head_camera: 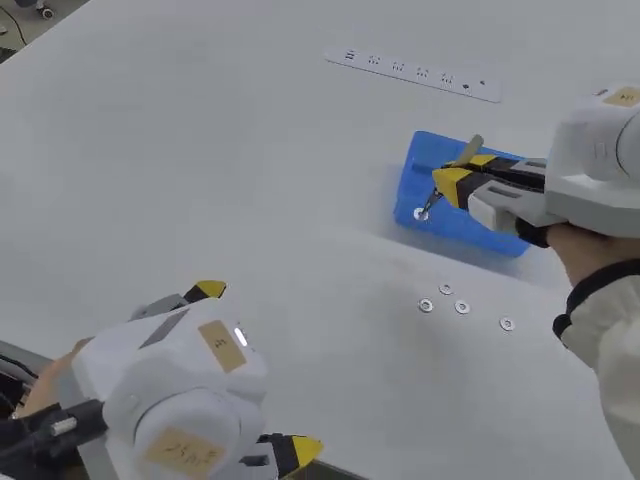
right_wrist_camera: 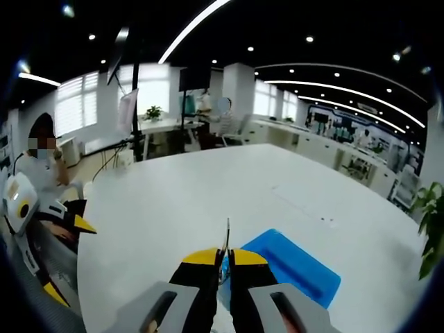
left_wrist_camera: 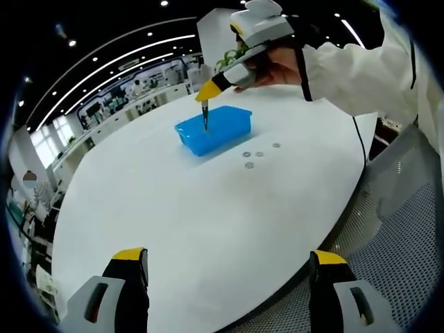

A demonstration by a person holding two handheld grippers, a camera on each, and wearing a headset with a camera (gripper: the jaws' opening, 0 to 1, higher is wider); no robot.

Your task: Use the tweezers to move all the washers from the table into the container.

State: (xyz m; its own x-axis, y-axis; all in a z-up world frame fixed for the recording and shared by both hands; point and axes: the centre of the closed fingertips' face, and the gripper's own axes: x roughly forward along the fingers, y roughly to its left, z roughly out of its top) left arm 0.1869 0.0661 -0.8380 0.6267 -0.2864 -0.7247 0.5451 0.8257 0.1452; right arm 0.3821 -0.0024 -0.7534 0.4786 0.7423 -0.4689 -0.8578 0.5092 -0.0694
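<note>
1. At the right of the head view, the right claw [head_camera: 452,184] is clamped together on the tweezers [head_camera: 429,203]. Their tips hang over the lower-left corner of the blue container [head_camera: 418,160].
2. At the tweezer tips sits a small pale ring that looks like a washer [head_camera: 421,213]. It is too small to be sure of, and it cannot be told whether it touches the container floor.
3. Just below the container in that frame, four loose washers [head_camera: 462,307] lie in a scattered group on the white surface [head_camera: 250,180], near the container but apart from it.
4. In the lower left of the head view, the left claw [head_camera: 258,370] waits with its jaws wide apart and holds nothing, well away from the work.
5. In the left gripper view, that claw's two yellow-tipped jaws rise at the bottom. The container [left_wrist_camera: 225,132] and the washers [left_wrist_camera: 248,165] sit in the upper middle of the frame.
6. In the right gripper view, the yellow tips press on the tweezers [right_wrist_camera: 227,243] at bottom centre, with the container [right_wrist_camera: 298,270] just to their right.
7. The step in hand appears to be the drop-off of one washer, with four left to collect.
8. The next move likely calls for easing the squeeze so the tweezers spring apart over the container. The tips would then go down to the nearest washer, a thin ring lying flat that will need a low, precise pinch.
</note>
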